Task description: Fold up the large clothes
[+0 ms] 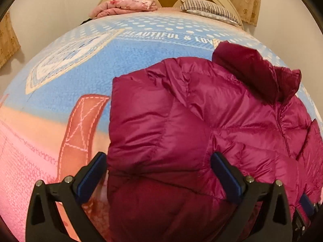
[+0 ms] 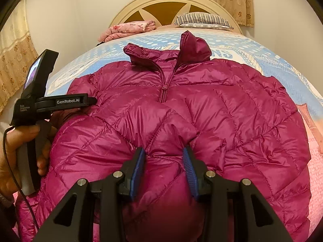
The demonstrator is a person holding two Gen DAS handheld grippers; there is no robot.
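Jacket (image 2: 201, 104): magenta quilted, front up on bed (image 2: 282, 56). Right gripper (image 2: 164, 161) pinches folded sleeve over chest; left gripper (image 1: 159, 173) wide, straddling folded edge, pads clear. Advice: lay sleeve flat, press out air before release

Warm, soft indoor light fills both views, probably from a ceiling lamp overhead, though no lamp is in frame. The shiny magenta quilted down jacket (image 2: 201, 109) carries pale sheen along its puffed ridges. Fisheye distortion bulges the blue and pink printed bedspread (image 1: 141, 60) into a dome, with dark vignetting in the corners. Fabric nearest each lens is blurred and shadowed; the distance stays fairly sharp.
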